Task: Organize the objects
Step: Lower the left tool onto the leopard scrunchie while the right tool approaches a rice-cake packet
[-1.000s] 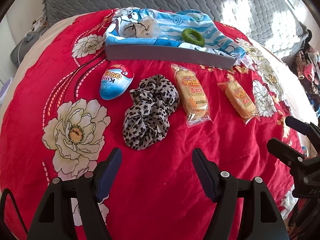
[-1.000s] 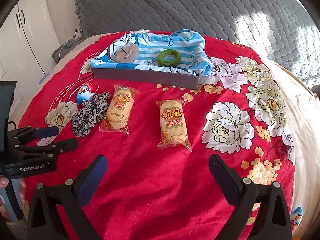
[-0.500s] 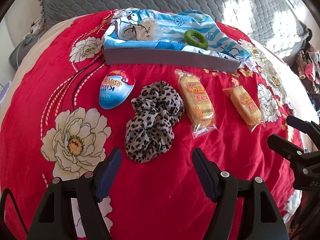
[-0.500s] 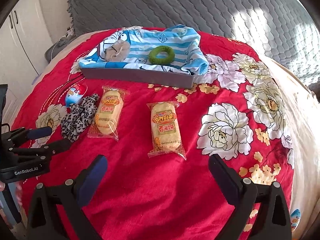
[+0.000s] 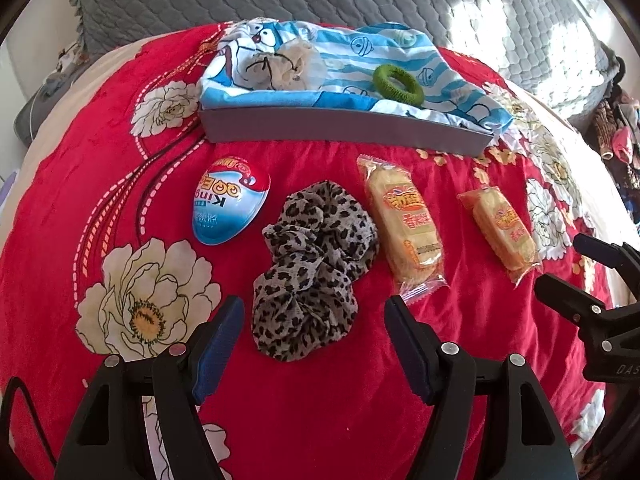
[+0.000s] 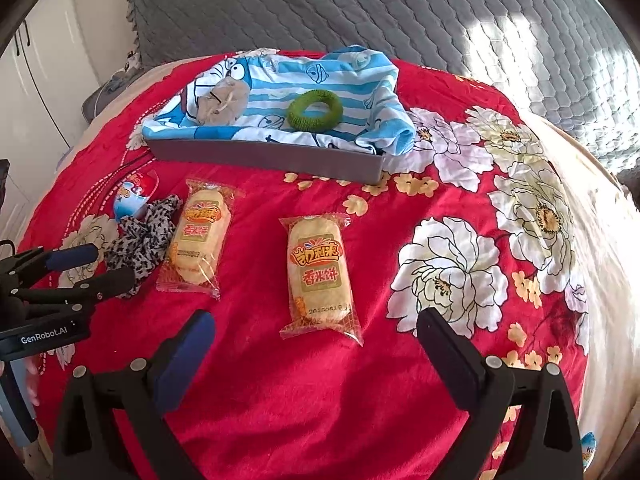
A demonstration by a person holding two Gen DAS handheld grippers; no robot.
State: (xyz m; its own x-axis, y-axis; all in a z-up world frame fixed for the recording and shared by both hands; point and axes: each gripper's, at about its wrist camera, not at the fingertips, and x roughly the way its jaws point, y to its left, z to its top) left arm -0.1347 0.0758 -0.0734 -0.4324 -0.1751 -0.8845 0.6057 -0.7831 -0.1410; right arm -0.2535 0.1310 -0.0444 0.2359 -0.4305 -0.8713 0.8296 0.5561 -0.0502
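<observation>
Left wrist view: closer now to the leopard scrunchie (image 5: 310,276), left gripper (image 5: 314,340) open and empty just short of it. Right gripper (image 6: 316,354) likewise nearer, open before the near snack pack (image 6: 320,276). Gray tray (image 5: 344,136) beyond the scrunchie, already holding a green ring (image 5: 397,83). Pickups apparently imminent.

Bright daylight enters from the upper right in both views, laying blown-out, dappled patches across the grey quilted headboard (image 6: 520,40) while the red bedspread (image 5: 320,420) stays evenly lit and strongly saturated. Shadows are soft and short, and the wrapped rice crackers (image 6: 319,276) show slight glare on their plastic. Both views are sharp at the centre, but fisheye bulging bends the edges and black vignetting fills the corners
</observation>
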